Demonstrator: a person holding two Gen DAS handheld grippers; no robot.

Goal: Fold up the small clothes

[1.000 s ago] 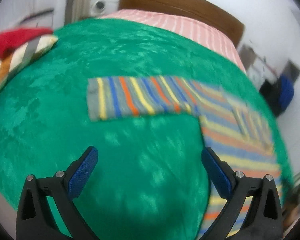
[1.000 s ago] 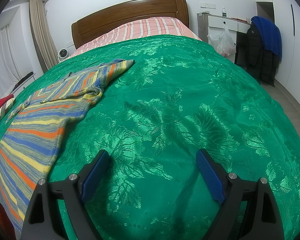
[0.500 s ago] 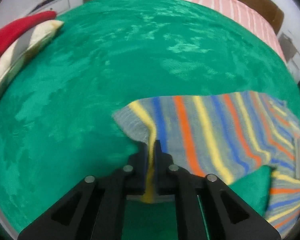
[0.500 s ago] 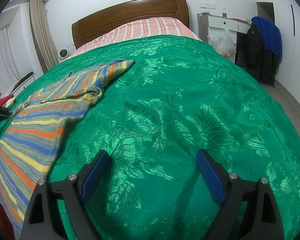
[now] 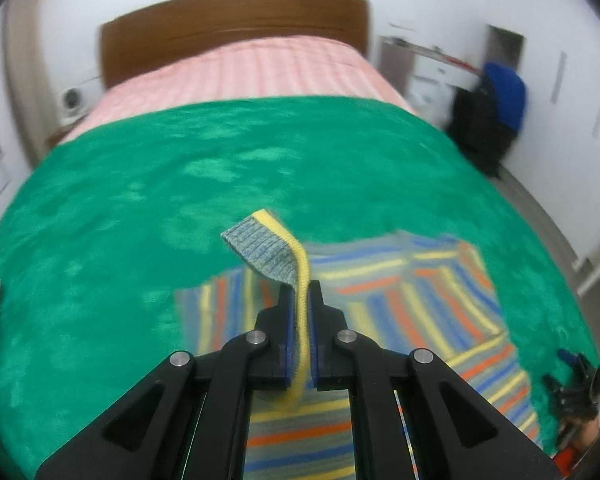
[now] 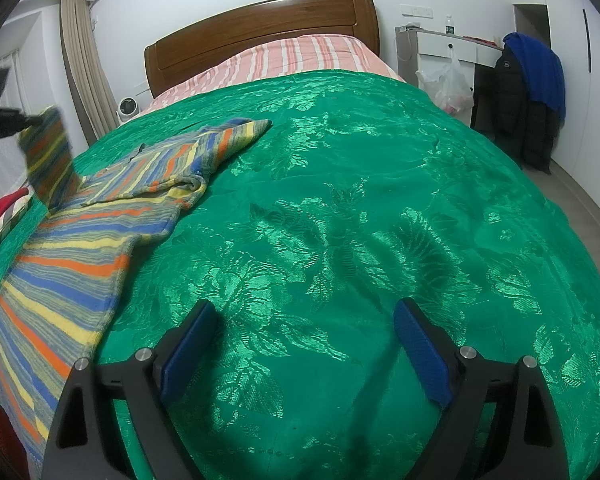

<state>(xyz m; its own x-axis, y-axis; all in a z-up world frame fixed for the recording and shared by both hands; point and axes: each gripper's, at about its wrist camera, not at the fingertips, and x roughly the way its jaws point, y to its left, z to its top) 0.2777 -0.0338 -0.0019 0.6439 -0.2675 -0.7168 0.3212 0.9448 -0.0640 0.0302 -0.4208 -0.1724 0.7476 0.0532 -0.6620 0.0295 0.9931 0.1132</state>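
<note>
Ahead of the black, blue-padded left tool (image 5: 299, 320), a sweater (image 5: 412, 300) striped grey, blue, orange and yellow is seen on a green floral-patterned bedspread (image 6: 360, 220); beyond, a pink-and-white striped sheet (image 6: 292, 58).

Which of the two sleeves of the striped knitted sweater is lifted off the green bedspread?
The sleeve clamped in the left gripper; the other sleeve lies flat.

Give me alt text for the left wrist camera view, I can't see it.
The left tongs are shut on the cuff of a striped sweater, lifting that sleeve off the green bedspread while the rest of the sweater lies flat. Behind are a pink striped sheet and a wooden headboard.
</note>
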